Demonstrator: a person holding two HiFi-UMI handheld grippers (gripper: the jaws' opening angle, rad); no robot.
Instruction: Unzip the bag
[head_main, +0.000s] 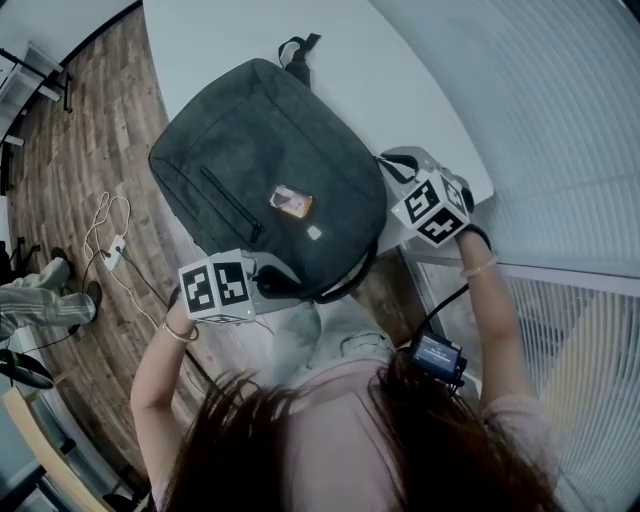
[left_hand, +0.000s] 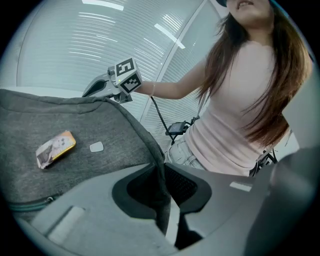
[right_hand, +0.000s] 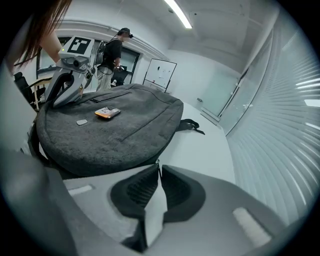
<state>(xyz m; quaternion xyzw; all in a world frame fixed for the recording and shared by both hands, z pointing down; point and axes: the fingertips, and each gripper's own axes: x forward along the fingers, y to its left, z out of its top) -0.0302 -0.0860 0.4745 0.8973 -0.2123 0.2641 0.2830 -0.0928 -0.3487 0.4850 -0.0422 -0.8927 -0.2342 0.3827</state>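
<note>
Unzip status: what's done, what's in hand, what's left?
Done: the left gripper is clamped on the edge of the bag, bracing it. In hand: the right gripper looks pinched on a small zipper pull at the rim. Remaining: the unzipping itself; no open gap shows yet.

A white table (head_main: 225, 45) with a rounded corner carries a single thing: a dark grey backpack (head_main: 265, 160), lying flat with its front panel up. Beyond the backpack's far end the tabletop is bare apart from the black carry strap (head_main: 297, 50), which trails onto the white surface. To the backpack's right, a strip of tabletop runs to the rounded corner. The backpack's near end reaches the table's near edge. Left of the backpack lies wood-plank floor (head_main: 70, 130), with a white cable (head_main: 100, 215) and a small power strip (head_main: 113, 252) on it
</note>
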